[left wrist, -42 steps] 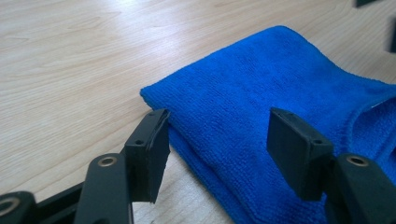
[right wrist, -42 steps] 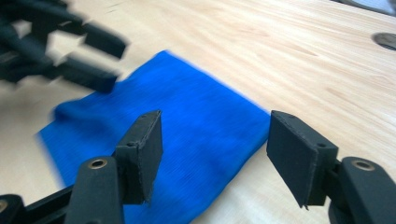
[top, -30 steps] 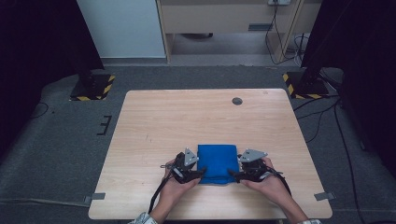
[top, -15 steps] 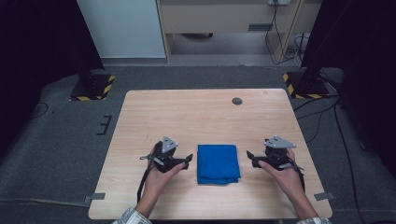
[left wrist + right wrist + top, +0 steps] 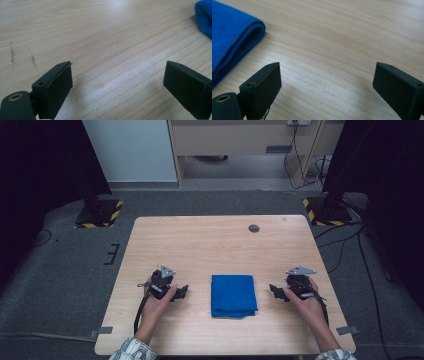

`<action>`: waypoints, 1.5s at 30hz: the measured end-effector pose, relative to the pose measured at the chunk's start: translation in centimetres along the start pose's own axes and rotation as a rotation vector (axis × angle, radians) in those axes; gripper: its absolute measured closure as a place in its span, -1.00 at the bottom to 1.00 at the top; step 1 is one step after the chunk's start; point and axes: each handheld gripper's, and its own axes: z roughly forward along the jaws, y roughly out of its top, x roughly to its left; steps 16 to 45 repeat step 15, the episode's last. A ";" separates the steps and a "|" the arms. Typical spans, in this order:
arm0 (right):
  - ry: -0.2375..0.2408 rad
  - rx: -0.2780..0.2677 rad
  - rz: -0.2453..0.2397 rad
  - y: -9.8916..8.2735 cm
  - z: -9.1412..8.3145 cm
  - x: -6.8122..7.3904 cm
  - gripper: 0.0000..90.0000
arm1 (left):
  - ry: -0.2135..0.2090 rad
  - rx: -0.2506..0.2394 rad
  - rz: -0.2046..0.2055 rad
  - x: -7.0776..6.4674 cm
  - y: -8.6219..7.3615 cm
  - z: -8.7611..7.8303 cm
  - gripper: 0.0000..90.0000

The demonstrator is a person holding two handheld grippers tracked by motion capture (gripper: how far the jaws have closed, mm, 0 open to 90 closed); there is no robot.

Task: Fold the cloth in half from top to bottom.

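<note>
Two grippers flank a folded blue cloth (image 5: 233, 295) lying flat on the wooden table (image 5: 210, 240) in the high view: the left gripper (image 5: 181, 291) sits apart on one side, the right gripper (image 5: 274, 290) apart on the other, each in a hand. From the left gripper view, the jaws stand wide over bare wood (they have just been opening), with nothing between them and the cloth's edge at the upper right corner. From the right gripper view, the jaws likewise gape wide and empty after just opening, the cloth's rounded fold at the upper left.
</note>
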 end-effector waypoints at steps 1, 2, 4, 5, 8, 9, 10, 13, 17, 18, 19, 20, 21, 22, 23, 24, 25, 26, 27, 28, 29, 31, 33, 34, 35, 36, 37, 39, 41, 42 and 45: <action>-0.003 0.007 0.007 -0.1 0.1 0.0 -0.81 | 0.001 0.008 0.003 -0.1 -0.1 0.2 -0.83; 0.000 0.015 0.003 -0.3 0.3 -0.2 -0.82 | 0.000 0.014 0.010 -0.1 -0.1 0.3 -0.84; -0.015 0.005 0.002 -0.5 0.5 -0.2 -0.83 | -0.004 0.010 0.009 0.0 -0.2 0.4 -0.88; -0.014 0.006 0.003 -0.5 0.5 -0.2 -0.83 | -0.006 0.006 0.009 0.0 -0.2 0.5 -0.89; -0.022 0.013 -0.009 -0.4 0.5 -0.1 -0.85 | -0.006 -0.011 0.009 0.1 -0.4 0.6 -0.95; -0.022 0.013 -0.009 -0.4 0.5 -0.1 -0.85 | -0.005 -0.010 0.009 0.1 -0.4 0.6 -0.95; -0.022 0.013 -0.010 -0.4 0.5 -0.1 -0.85 | -0.006 -0.010 0.009 0.0 -0.4 0.6 -0.95; -0.022 0.013 -0.009 -0.4 0.5 -0.1 -0.85 | -0.007 -0.008 0.010 0.0 -0.4 0.7 -0.96; -0.022 0.013 -0.009 -0.4 0.5 -0.1 -0.85 | -0.006 -0.007 0.010 0.0 -0.3 0.7 -0.98; -0.022 0.013 -0.009 -0.4 0.5 -0.1 -0.85 | -0.006 -0.007 0.010 0.0 -0.3 0.7 -0.98; -0.022 0.013 -0.009 -0.4 0.5 -0.1 -0.85 | -0.006 -0.007 0.010 0.0 -0.3 0.7 -0.98; -0.022 0.013 -0.009 -0.4 0.5 -0.1 -0.85 | -0.006 -0.007 0.010 0.0 -0.3 0.7 -0.98; -0.022 0.013 -0.009 -0.4 0.5 -0.1 -0.85 | -0.006 -0.007 0.010 0.0 -0.3 0.7 -0.98; -0.022 0.013 -0.009 -0.4 0.5 -0.1 -0.85 | -0.006 -0.007 0.010 0.0 -0.3 0.7 -0.98; -0.022 0.013 -0.009 -0.4 0.5 -0.1 -0.85 | -0.006 -0.007 0.010 0.0 -0.3 0.7 -0.98; -0.022 0.013 -0.009 -0.4 0.5 -0.1 -0.85 | -0.006 -0.007 0.010 0.0 -0.3 0.7 -0.98; -0.022 0.013 -0.009 -0.4 0.5 -0.1 -0.85 | -0.006 -0.007 0.010 0.0 -0.3 0.7 -0.98; -0.022 0.013 -0.009 -0.4 0.5 -0.1 -0.85 | -0.006 -0.007 0.010 0.0 -0.3 0.7 -0.98; -0.022 0.013 -0.009 -0.4 0.5 -0.1 -0.85 | -0.006 -0.007 0.010 0.0 -0.3 0.7 -0.98; -0.022 0.013 -0.009 -0.4 0.5 -0.1 -0.85 | -0.006 -0.007 0.010 0.0 -0.3 0.7 -0.98; -0.022 0.013 -0.009 -0.4 0.5 -0.1 -0.85 | -0.006 -0.007 0.010 0.0 -0.3 0.7 -0.98; -0.022 0.013 -0.009 -0.4 0.5 -0.1 -0.85 | -0.006 -0.007 0.010 0.0 -0.3 0.7 -0.98; -0.022 0.013 -0.009 -0.4 0.5 -0.1 -0.85 | -0.006 -0.007 0.010 0.0 -0.3 0.7 -0.98; -0.022 0.013 -0.009 -0.4 0.5 -0.1 -0.85 | -0.006 -0.007 0.010 0.0 -0.3 0.7 -0.98; -0.022 0.013 -0.009 -0.4 0.5 -0.1 -0.85 | -0.006 -0.007 0.010 0.0 -0.3 0.7 -0.98; -0.022 0.013 -0.009 -0.4 0.5 -0.1 -0.85 | -0.006 -0.007 0.010 0.0 -0.3 0.7 -0.98; -0.022 0.013 -0.009 -0.4 0.5 -0.1 -0.85 | -0.006 -0.007 0.010 0.0 -0.3 0.7 -0.98; -0.022 0.013 -0.009 -0.4 0.5 -0.1 -0.85 | -0.006 -0.007 0.010 0.0 -0.3 0.7 -0.98; -0.022 0.013 -0.009 -0.4 0.5 -0.1 -0.85 | -0.006 -0.007 0.010 0.0 -0.3 0.7 -0.98; -0.022 0.013 -0.009 -0.4 0.5 -0.1 -0.85 | -0.006 -0.007 0.010 0.0 -0.3 0.7 -0.98; -0.022 0.013 -0.009 -0.4 0.5 -0.1 -0.85 | -0.006 -0.007 0.010 0.0 -0.3 0.7 -0.98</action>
